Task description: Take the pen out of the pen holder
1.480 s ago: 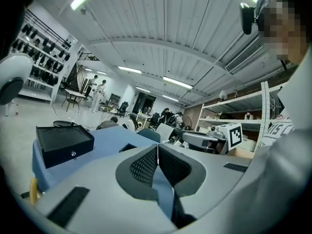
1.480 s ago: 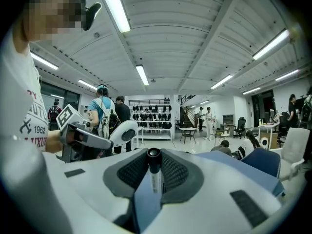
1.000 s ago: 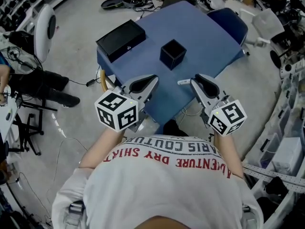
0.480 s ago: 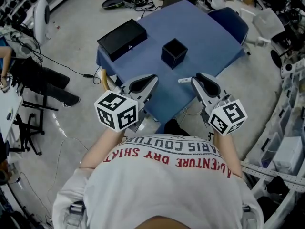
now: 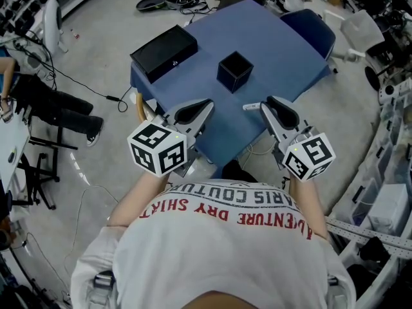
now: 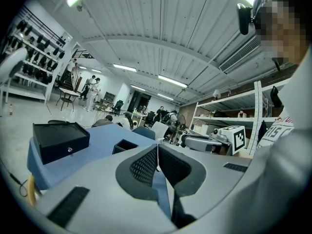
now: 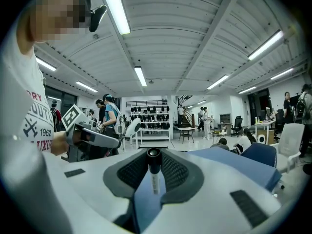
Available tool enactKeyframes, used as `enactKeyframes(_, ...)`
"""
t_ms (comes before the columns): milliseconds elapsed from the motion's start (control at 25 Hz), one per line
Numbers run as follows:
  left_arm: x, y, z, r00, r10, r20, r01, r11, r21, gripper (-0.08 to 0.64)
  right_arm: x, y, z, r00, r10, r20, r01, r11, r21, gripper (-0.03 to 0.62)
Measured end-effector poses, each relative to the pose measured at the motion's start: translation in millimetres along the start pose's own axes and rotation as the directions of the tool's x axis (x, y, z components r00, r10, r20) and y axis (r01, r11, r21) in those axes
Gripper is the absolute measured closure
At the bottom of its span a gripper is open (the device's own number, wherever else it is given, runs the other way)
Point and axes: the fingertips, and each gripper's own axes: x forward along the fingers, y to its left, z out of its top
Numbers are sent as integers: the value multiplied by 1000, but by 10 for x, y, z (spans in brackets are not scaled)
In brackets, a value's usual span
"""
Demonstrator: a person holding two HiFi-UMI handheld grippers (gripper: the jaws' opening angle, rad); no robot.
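Note:
The black square pen holder [image 5: 234, 71] stands open-topped in the middle of the blue table [image 5: 277, 50]; it also shows in the left gripper view [image 6: 125, 146]. My right gripper [image 5: 267, 107] hovers over the table's near edge, shut on a white pen with a black cap [image 5: 251, 107]. The pen sticks out sideways to the left. In the right gripper view the pen [image 7: 154, 172] stands between the pads, cap end up. My left gripper [image 5: 205, 108] hangs level beside it, jaws shut together with nothing between them [image 6: 157, 157].
A flat black box [image 5: 163, 52] lies on the table's far left corner. A blue chair [image 5: 312, 28] stands behind the table. Cables and gear litter the floor [image 5: 174, 2]. Shelving runs along the right [image 5: 386, 192]. A seated person's legs [image 5: 51, 108] are at the left.
Both grippers hold still, with the pen still in the right one. The legs and cable at the far left have shifted a little.

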Motion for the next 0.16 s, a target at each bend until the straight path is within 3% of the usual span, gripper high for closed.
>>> enactKeyframes(160,22,3,24,1000,-3,0,3,1000,-2,531,0,-36,25,1000,-6,1,6,1000,1,502)
